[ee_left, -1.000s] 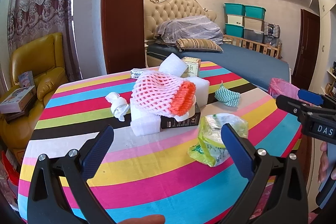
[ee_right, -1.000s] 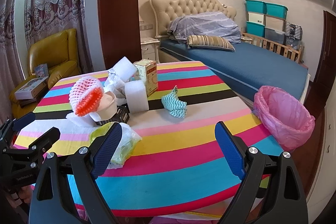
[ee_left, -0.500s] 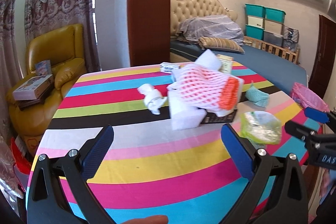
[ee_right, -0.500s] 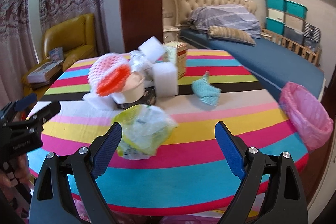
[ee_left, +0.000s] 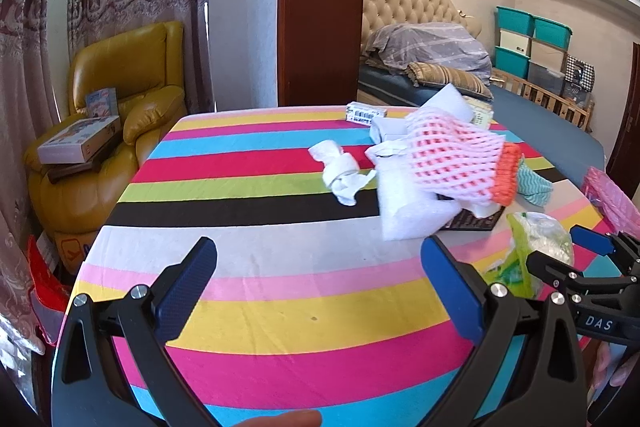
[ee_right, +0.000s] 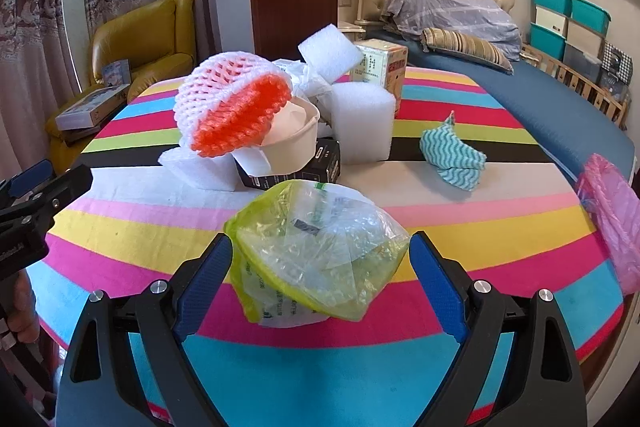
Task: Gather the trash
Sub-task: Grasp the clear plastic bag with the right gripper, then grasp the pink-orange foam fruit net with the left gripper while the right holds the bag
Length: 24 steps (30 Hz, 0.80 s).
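Note:
Trash lies on a striped table (ee_left: 248, 291). A crumpled clear and yellow-green plastic bag (ee_right: 316, 251) sits between the open fingers of my right gripper (ee_right: 320, 267); the bag also shows in the left wrist view (ee_left: 536, 247). A pink and orange foam net (ee_right: 228, 111) rests on a white bowl (ee_right: 296, 143) and foam blocks (ee_right: 360, 123). A crumpled white tissue (ee_left: 340, 173) lies left of the pile. My left gripper (ee_left: 320, 285) is open and empty over the bare near part of the table.
A pink-lined bin (ee_right: 612, 215) stands off the table's right edge. A teal patterned cloth (ee_right: 452, 157), a yellow carton (ee_right: 380, 67) and a black box (ee_right: 296, 167) are on the table. A yellow armchair (ee_left: 116, 115) stands left, a bed (ee_right: 520, 91) behind.
My right gripper has moved forward and left until the plastic bag sits between its fingers. My left gripper has swung left, so the pile now lies to its right.

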Available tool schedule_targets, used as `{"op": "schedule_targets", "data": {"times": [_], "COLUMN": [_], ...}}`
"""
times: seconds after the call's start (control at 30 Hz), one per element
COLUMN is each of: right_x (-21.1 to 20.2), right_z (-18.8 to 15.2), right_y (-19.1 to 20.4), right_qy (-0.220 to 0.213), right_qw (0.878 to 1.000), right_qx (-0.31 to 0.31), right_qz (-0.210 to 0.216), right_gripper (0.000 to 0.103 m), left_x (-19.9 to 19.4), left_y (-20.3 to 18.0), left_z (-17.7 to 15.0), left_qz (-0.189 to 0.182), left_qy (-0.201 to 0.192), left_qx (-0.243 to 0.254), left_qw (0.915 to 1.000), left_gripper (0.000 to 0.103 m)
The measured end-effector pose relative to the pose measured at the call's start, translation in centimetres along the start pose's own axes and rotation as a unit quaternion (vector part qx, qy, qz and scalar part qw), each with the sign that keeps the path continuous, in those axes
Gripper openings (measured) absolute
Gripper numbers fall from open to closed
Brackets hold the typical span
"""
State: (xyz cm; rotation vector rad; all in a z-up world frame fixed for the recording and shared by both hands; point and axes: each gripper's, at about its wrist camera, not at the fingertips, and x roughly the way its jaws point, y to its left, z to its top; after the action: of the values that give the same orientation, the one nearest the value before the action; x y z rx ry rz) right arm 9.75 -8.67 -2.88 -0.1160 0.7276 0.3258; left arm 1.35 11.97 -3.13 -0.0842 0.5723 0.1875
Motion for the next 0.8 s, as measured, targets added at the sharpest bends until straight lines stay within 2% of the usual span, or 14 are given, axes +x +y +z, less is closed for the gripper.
{"op": "schedule_targets", "data": {"times": [0.23, 0.3, 0.33, 0.4, 0.5, 0.8], "right_x": [0.9, 0.7, 0.5, 0.0, -0.6, -1.9], "right_z": [0.8, 0.9, 0.9, 1.1, 1.5, 1.7], "right_y": [-0.6, -1.0, -1.3, -2.1, -2.9, -5.9], "right_qy": [-0.010, -0.019, -0.023, -0.037, -0.047, -0.077], "right_qw": [1.000, 0.999, 0.999, 0.998, 0.998, 0.994], "right_qx": [0.003, 0.001, 0.003, 0.006, 0.006, 0.027], "right_qz": [0.015, 0.028, 0.034, 0.041, 0.049, 0.071], "right_gripper": [0.085, 0.070, 0.068, 0.052, 0.041, 0.037], "left_x": [1.3, 1.6, 1.7, 1.7, 1.8, 2.4], "left_y": [-0.1, -0.3, -0.3, -0.7, -1.3, -4.4], "left_z": [0.4, 0.7, 0.8, 1.2, 1.7, 2.7], "left_qz": [0.005, -0.001, -0.005, -0.016, -0.040, -0.074], "left_qy": [0.018, 0.023, 0.024, 0.019, 0.009, -0.011], "left_qx": [-0.002, -0.001, -0.001, -0.002, -0.006, 0.019], "left_qw": [0.9998, 0.9997, 0.9997, 0.9997, 0.9991, 0.9970], "left_gripper": [0.099, 0.099, 0.099, 0.099, 0.099, 0.099]}}
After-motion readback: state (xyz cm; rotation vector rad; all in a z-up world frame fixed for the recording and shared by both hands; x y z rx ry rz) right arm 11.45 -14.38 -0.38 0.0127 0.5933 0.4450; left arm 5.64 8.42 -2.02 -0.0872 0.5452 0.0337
